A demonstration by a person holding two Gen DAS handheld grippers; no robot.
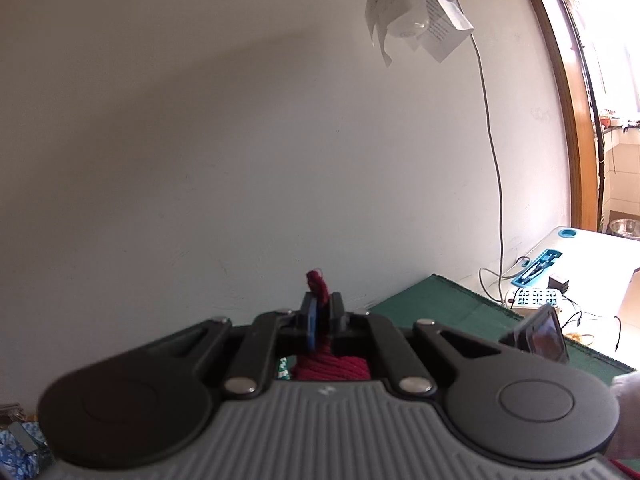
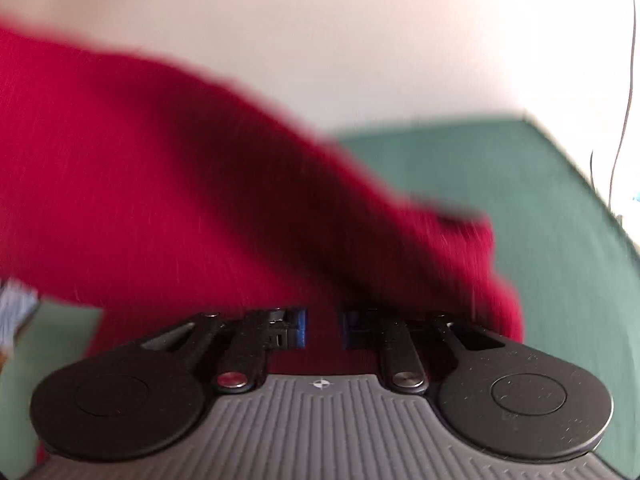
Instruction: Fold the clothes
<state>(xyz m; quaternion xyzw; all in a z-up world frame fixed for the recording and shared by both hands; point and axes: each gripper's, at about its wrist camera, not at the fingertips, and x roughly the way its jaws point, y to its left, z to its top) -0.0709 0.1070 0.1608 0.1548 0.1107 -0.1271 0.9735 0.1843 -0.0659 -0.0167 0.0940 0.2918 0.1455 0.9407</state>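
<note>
Both grippers show from behind in their own cameras, black linkages over a ribbed grey body. Left gripper (image 1: 321, 312) points nearly level toward a pale wall (image 1: 200, 140), its jaws pressed together on a tuft of the red garment (image 1: 318, 282); a twist of the knit sticks up above the fingertips and more of it bunches below between the linkage arms. Right gripper (image 2: 323, 326) tips downward over the green mat (image 2: 520, 208), its blue pads (image 2: 299, 328) standing a little apart; red cloth lies behind the gap and below it, but the blur leaves it unclear whether the pads press on it, so I cannot tell whether that gripper has a grip. In the right wrist view the red garment fills the left and middle as a broad smeared sheet, sloping from the upper left down to a lumpy edge at the right, hanging over the green mat. In the left wrist view the mat is a dark green strip at the right, running back to the wall. Past it sits a white table (image 1: 600, 256) with a blue tray (image 1: 538, 266), a power strip (image 1: 534, 298) and loose cables. A grey cord (image 1: 494, 160) hangs down the wall from a crumpled paper-wrapped lamp (image 1: 416, 4) at the top. A pale edge of the person's hand (image 1: 626, 416) shows at the right margin.
</note>
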